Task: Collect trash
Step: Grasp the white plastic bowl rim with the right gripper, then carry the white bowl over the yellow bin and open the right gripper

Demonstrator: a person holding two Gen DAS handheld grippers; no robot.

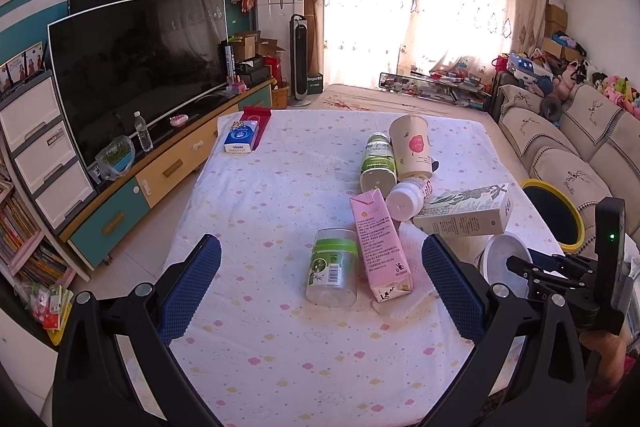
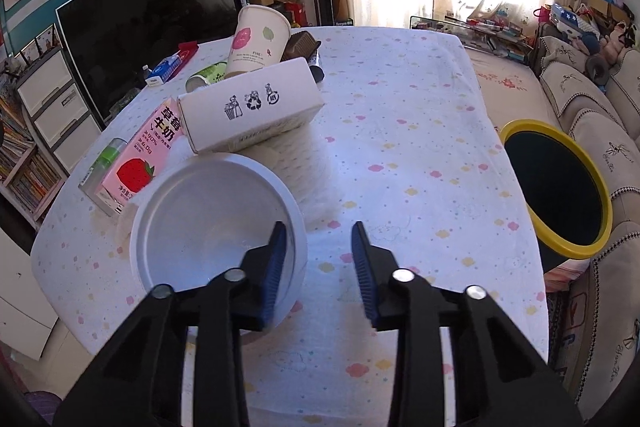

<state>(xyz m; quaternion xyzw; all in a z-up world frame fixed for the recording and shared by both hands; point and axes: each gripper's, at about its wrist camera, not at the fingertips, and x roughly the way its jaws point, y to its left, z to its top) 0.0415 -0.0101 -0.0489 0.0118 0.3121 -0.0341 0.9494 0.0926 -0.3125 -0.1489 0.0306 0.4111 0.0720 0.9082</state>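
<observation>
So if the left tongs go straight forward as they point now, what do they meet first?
Probably the clear jar with the green label, lying on its side between the open left tongs; the pink milk carton lies beside it. Depth is uncertain.

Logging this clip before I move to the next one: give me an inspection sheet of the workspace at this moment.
Surface: table under a white cloth with pastel cloud print.
Job's things: clear jar and pink strawberry milk carton lying down; white box propped on the pile; paper cup, green-label bottle, white bottle; white bowl upright; yellow-rimmed bin beside the table.
Clutter: tissue pack on a red box at the far corner.
Grippers: left gripper open, over the jar and carton; right gripper open, one finger over the bowl's rim.
Cables: nothing seen.
Surroundings: TV, sofa, curtained window.
</observation>
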